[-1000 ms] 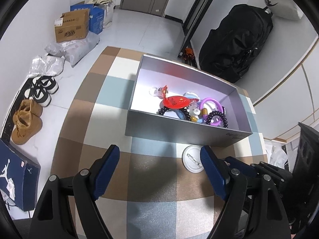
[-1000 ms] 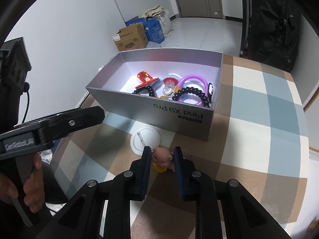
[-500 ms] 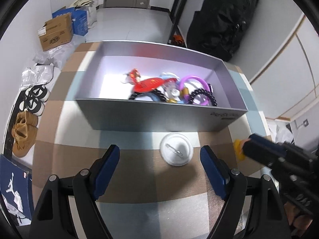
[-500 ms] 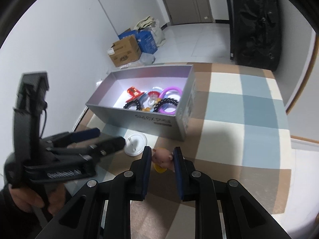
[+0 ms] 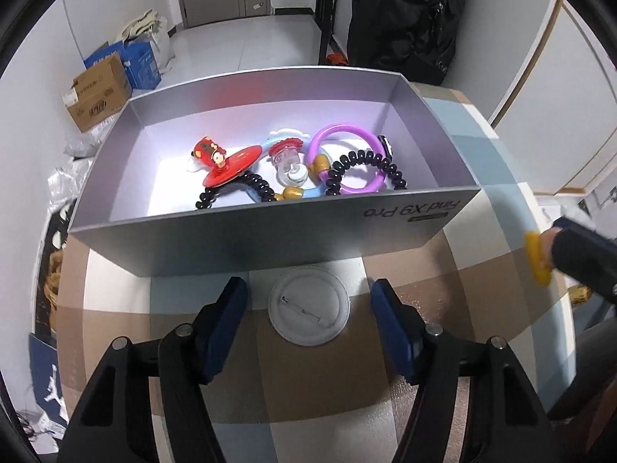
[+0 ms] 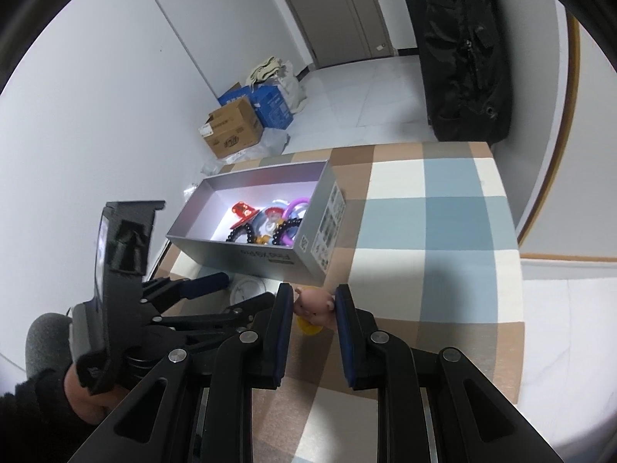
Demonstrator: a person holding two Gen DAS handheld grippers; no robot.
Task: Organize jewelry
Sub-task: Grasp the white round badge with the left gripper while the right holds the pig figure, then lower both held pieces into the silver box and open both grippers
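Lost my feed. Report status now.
Left gripper open, straddling white pin badge before grey box. Right gripper shut on pink pig charm. Nothing blocking box.

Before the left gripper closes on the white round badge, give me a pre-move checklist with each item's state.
1. White badge between the jaws of the left gripper: ok.
2. Left jaws open wide enough: ok.
3. Badge lies flat on the checked cloth, pin side up: ok.
4. Badge apart from the grey box: ok, though close.
5. Right gripper out of the way, holding the pig figure: ok.
6. Jaws low enough to catch the rim: cannot tell.
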